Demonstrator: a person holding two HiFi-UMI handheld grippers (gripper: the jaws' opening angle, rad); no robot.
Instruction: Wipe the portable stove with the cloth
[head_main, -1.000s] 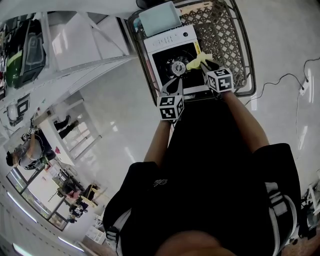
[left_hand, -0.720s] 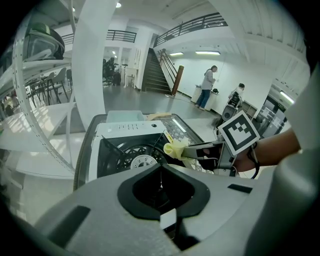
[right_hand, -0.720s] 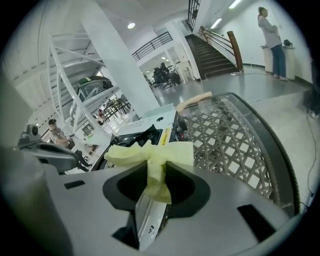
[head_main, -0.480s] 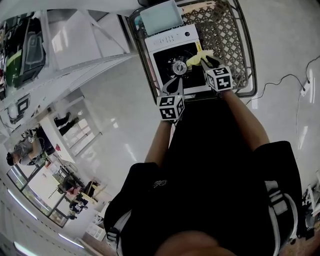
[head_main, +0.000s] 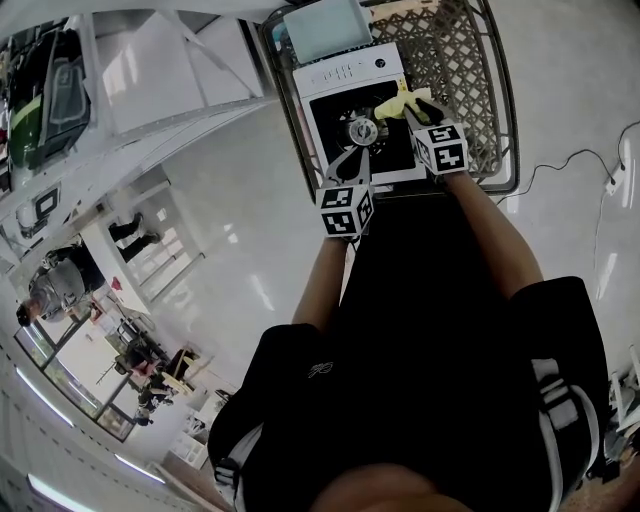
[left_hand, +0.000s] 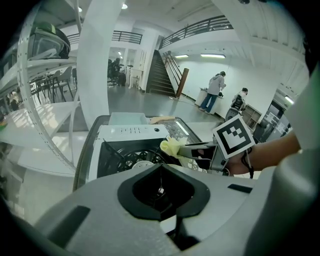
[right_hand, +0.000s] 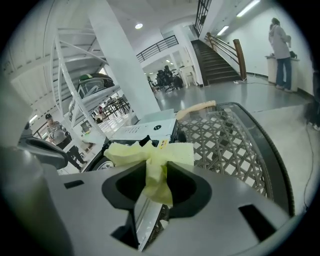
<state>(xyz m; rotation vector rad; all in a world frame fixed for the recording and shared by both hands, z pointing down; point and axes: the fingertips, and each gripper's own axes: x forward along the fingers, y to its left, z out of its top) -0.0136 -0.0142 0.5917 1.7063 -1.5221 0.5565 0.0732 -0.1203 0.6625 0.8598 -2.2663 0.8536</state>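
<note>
1. Finds the portable stove (head_main: 345, 72) on the lattice-topped table (head_main: 465, 70), long axis running near to far. Shows the white control panel at the far end and the black cooking top with its burner (head_main: 362, 128) at the near end.
2. Grasps the yellow cloth (right_hand: 155, 150) in the right claw (head_main: 408, 103). Has just been easing those jaws apart, yet with the cloth bunched between the pads and not let go.
3. Places the cloth over the right side of the black top, just right of the burner and close to the stove's right edge. Cannot tell whether touching the surface or hanging just above it.
4. Holds the left claw (head_main: 357, 155) clenched on nothing, tips at the stove's near edge, just near and left of the burner.
5. Leaves most of the top lying left and near of the cloth, so probably calls for a stroke leftward across the short axis or back along the long axis toward the near edge.
6. Puts the right hand nearer the work, and alone with the cloth. Sets the left claw where it could steady the stove's near edge.
7. Risks, as a judgement, a slipping cloth if the grip loosens further, or a snag on the raised burner.
</note>
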